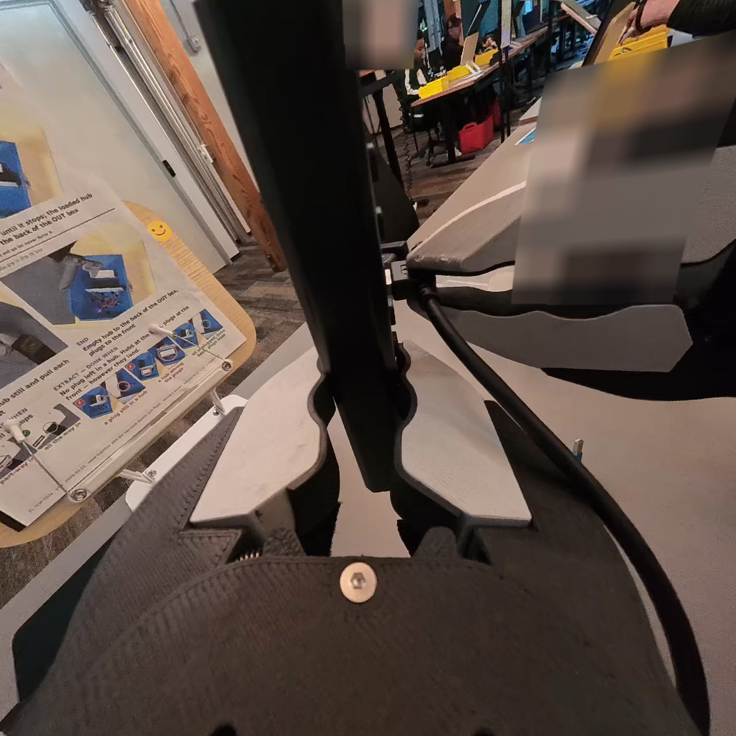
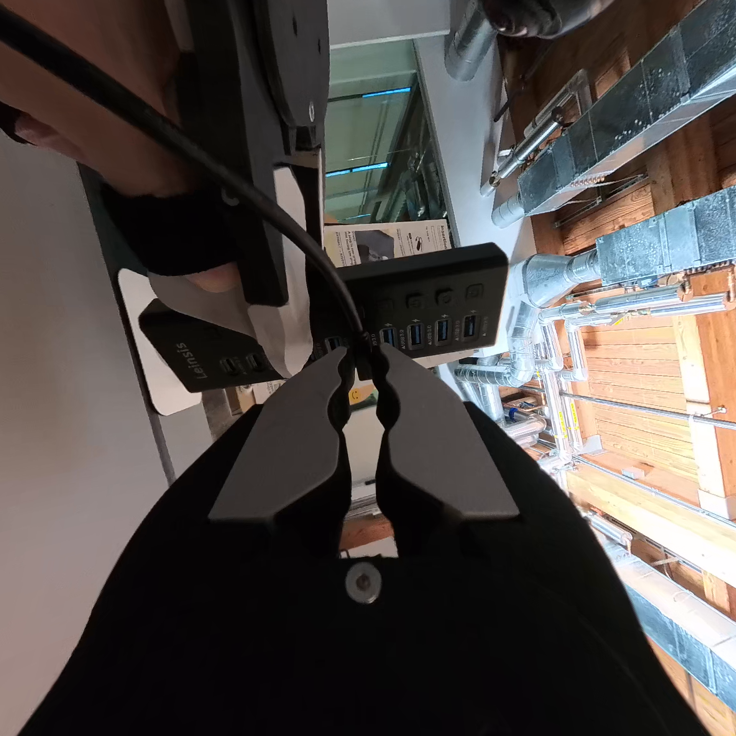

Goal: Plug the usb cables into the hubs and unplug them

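My left gripper [image 1: 362,382] is shut on a long black USB hub [image 1: 302,199] and holds it upright, edge-on. My right gripper [image 2: 362,354] is shut on a black USB plug [image 2: 363,360] pressed against the hub's port face [image 2: 422,310], beside a row of blue ports. In the left wrist view the plug [image 1: 398,275] sits at the hub's right edge, with a sliver of metal showing, between the right gripper's grey fingers [image 1: 458,239]. Its black cable [image 1: 498,390] hangs down to the right. The left gripper's white fingers [image 2: 271,338] clamp the hub's left part.
An instruction sheet on a wooden board [image 1: 99,338] stands to the left. A loose plug with a blue tip [image 1: 578,447] stands on the pale table [image 1: 657,537]. A gloved hand [image 2: 175,235] holds the left gripper. People at tables with yellow bins [image 1: 434,85] are far behind. My right fingertips sit around 4 cm from my left ones.
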A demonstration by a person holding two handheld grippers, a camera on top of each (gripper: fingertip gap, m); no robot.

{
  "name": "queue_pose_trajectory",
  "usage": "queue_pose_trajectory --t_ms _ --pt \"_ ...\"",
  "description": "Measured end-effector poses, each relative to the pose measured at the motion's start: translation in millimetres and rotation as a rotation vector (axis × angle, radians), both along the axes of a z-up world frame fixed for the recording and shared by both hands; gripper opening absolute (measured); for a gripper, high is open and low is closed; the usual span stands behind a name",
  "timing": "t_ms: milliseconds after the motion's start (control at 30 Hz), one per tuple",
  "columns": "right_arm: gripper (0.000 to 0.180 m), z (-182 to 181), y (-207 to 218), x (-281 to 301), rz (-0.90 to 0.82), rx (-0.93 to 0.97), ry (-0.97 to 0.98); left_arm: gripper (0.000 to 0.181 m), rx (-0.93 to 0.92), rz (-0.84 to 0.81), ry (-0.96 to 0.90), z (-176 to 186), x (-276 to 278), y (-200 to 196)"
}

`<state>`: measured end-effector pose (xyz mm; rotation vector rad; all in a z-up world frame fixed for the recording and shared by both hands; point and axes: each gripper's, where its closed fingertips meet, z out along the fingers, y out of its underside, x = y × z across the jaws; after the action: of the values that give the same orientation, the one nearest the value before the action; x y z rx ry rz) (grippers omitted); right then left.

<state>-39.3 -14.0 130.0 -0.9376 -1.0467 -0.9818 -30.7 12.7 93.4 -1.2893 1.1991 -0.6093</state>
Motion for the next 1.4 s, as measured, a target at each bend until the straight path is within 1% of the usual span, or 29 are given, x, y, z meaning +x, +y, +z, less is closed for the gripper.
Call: queue_pose_trajectory --t_ms 100,233,300,367,400,433,600,767,800,867,900,967,1000,1067,1167,1233,1267,1333,1400 --pt "0.009 2 -1 -2 0.010 0.023 0.007 0.028 -0.007 -0.027 -0.035 4 0 -2" --pt "0.009 10 -12 -5 0.033 0.105 -0.032 0.026 0.098 -0.067 -0.109 19 -1 -8" --pt "0.009 12 -14 -5 0.031 0.120 -0.039 0.028 0.105 -0.078 -0.153 23 -2 -10" --pt "0.009 12 -15 -6 0.042 0.121 -0.041 0.038 0.108 -0.099 -0.188 26 -3 -11" --pt "0.009 11 -16 -7 0.048 0.123 -0.045 0.031 0.122 -0.128 -0.187 26 -2 -15" --pt "0.008 11 -17 -9 0.051 0.131 -0.047 0.029 0.138 -0.131 -0.176 24 -2 -15" --pt "0.008 9 -14 -12 0.055 0.158 -0.037 0.029 0.181 -0.073 -0.132 23 -7 -12" --pt "0.008 13 -21 -16 0.105 0.161 -0.016 0.028 0.181 -0.075 -0.114 25 -11 -18" --pt "0.008 14 -19 -15 0.081 0.166 -0.008 0.028 0.173 -0.041 -0.116 25 -10 -16" --pt "0.008 12 -13 -11 0.038 0.136 0.001 0.029 0.218 0.034 -0.079 24 -10 -10" --pt "0.008 11 -13 -10 0.045 0.130 0.007 0.029 0.210 0.030 -0.063 22 -10 -12" --pt "0.008 12 -20 -13 0.107 0.160 -0.007 0.029 0.109 -0.094 -0.092 21 -8 -23" --pt "0.008 15 -24 -16 0.141 0.166 0.008 0.029 0.110 -0.120 -0.121 23 -8 -25" --pt "0.008 16 -23 -16 0.122 0.141 0.005 0.028 0.154 -0.090 -0.109 25 -9 -23" --pt "0.008 13 -15 -13 0.073 0.101 0.006 0.029 0.135 -0.047 -0.091 21 -8 -16" --pt "0.009 11 -6 -10 0.033 0.056 0.028 0.029 0.124 0.015 -0.107 20 -7 -6" --pt "0.009 9 -1 -8 0.029 0.019 0.052 0.029 0.159 0.050 -0.123 22 -7 -1" --pt "0.011 9 3 -7 0.094 -0.042 0.117 0.027 0.230 0.106 -0.151 26 -8 5" --pt "0.012 9 2 -5 0.194 -0.150 0.265 0.029 0.273 0.177 -0.173 29 -14 13"
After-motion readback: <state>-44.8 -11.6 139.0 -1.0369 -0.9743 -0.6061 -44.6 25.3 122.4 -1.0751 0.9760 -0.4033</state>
